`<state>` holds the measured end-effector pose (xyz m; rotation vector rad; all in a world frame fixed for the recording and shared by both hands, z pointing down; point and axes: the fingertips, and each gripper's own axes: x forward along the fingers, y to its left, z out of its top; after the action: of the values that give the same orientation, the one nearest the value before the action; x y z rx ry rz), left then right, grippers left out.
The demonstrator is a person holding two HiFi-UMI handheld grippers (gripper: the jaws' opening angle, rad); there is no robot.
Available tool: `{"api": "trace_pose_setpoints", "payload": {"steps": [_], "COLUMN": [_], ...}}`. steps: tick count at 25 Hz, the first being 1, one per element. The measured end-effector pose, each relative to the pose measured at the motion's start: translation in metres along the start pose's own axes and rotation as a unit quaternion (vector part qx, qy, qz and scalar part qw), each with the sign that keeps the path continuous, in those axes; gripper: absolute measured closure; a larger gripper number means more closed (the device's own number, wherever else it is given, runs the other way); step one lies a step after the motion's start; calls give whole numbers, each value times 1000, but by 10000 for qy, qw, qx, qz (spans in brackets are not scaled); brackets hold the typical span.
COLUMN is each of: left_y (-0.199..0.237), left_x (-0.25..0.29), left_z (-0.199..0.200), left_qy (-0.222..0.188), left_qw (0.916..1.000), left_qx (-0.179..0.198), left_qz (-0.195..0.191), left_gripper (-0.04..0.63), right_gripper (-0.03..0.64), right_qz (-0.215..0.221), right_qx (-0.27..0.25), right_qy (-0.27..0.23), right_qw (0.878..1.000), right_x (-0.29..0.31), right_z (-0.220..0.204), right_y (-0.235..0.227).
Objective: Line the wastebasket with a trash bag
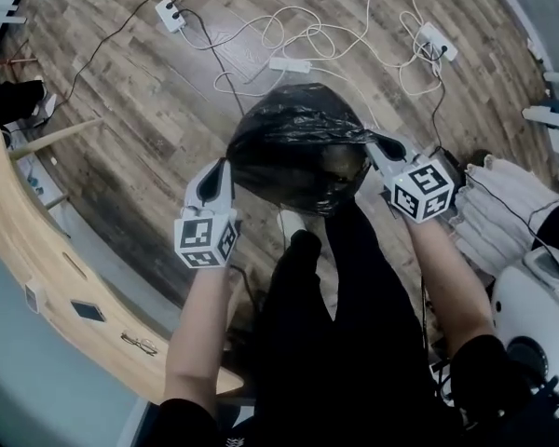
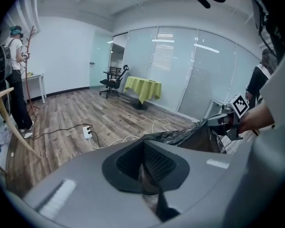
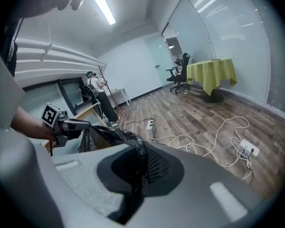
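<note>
my left gripper and right gripper each pinch an opposite edge of the black trash bag, its mouth stretched above the floor. i judge this the opening step; next needs lowering it into the wastebasket, which i can't make out.

1. This is looking like an office room: frosted glass walls are running from floor to ceiling along one side
2. A black swivel chair is standing beside a table that is wearing a yellow-green cloth
3. A strip light is glowing in the plain white ceiling
4. Wood-look flooring is covering the whole room, and power strips with loose white cables are lying across it
5. Another person is standing by a white desk at the far wall, next to a coat stand
</note>
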<state>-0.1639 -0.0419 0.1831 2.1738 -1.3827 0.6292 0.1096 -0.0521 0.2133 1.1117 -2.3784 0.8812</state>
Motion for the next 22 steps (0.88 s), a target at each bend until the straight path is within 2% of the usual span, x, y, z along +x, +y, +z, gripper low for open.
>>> {"api": "trace_pose_setpoints", "payload": {"steps": [4,10,16,22], "left_y": [-1,-8,-8,4], "left_x": [28,60,104,143], "left_z": [-16,-55,-95,-141], "left_qy": [-112,17,31,-118], "left_qw": [9993,9977,9969,9957], "left_qx": [105,244,255,468], "left_qz": [-342,-636,-738,-795], "left_gripper": [589,589,589,589], "right_gripper": [615,615,615,615], "right_qz": [148,319,399,360], "right_qx": [-137,-119,-160,-298], "right_qy": [-100,177,329,409], "right_qw": [9997,9993,9985,9981], "right_x": [35,80,109,144], "right_z": [-8,-45,-86,-135], "right_y": [7,18,-8,-54]}}
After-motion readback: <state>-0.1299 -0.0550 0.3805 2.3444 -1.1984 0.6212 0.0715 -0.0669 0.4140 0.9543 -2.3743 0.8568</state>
